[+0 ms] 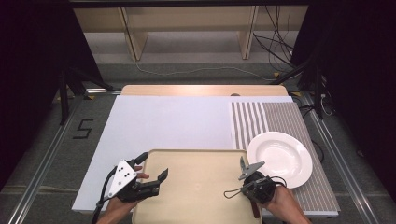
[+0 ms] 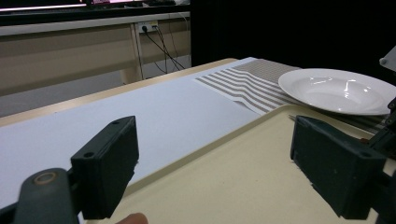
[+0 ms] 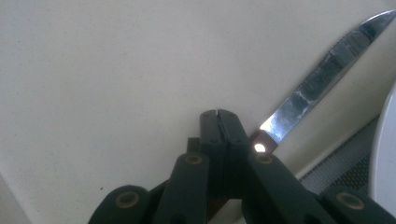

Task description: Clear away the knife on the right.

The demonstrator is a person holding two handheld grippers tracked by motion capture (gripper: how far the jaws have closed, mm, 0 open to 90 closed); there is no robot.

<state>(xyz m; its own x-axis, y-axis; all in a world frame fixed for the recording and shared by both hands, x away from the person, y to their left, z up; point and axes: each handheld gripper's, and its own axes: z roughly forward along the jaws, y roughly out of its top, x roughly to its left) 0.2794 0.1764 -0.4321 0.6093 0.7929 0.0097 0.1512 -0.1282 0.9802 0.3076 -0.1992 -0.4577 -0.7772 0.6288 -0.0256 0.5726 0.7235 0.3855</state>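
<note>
A beige tray [image 1: 196, 168] lies at the table's near edge. A knife [image 3: 322, 84] with a brown handle [image 1: 255, 208] rests along the tray's right side. My right gripper [image 1: 252, 184] points down over it, and in the right gripper view its jaws [image 3: 218, 114] are pressed together, with the handle passing beneath them and the blade running up to the right. Whether they pinch the knife I cannot tell. My left gripper [image 1: 152, 166] stands open over the tray's left rim, with nothing between its fingers [image 2: 112, 163].
A white plate [image 1: 280, 156] sits on a striped mat [image 1: 254, 119] just right of the tray, close to my right gripper. A white sheet [image 1: 173, 121] covers the table beyond the tray. Cables and a shelf stand on the floor behind the table.
</note>
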